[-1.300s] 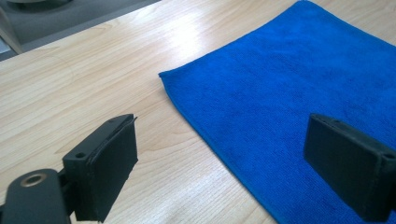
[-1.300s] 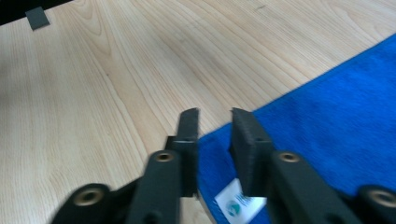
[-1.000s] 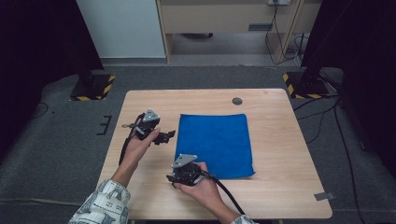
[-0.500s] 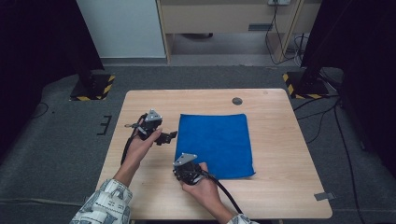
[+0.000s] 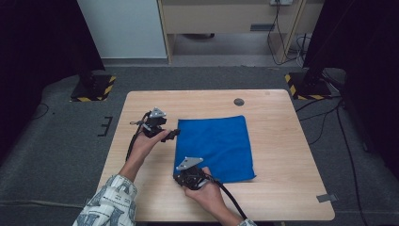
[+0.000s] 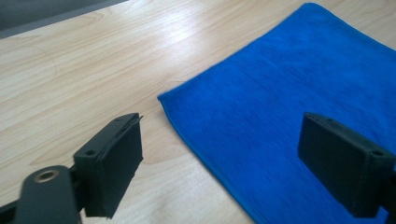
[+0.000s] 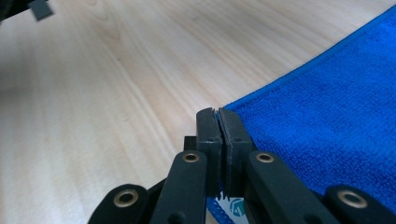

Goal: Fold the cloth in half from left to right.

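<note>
Now right claw (image 7: 217,122) is pinching the cloth (image 5: 214,147) corner, left claw (image 6: 233,154) gaping wide; thin bite risks slipping.

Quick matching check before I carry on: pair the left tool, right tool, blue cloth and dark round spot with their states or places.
1 left tool
2 right tool
3 blue cloth
4 dark round spot

a lying flat on the table
b jaws pressed together at the cloth's near left corner
c on bare wood beyond the cloth's far edge
d jaws wide apart at the cloth's far left corner

Pairs: 1-d, 2-b, 3-a, 4-c
</note>
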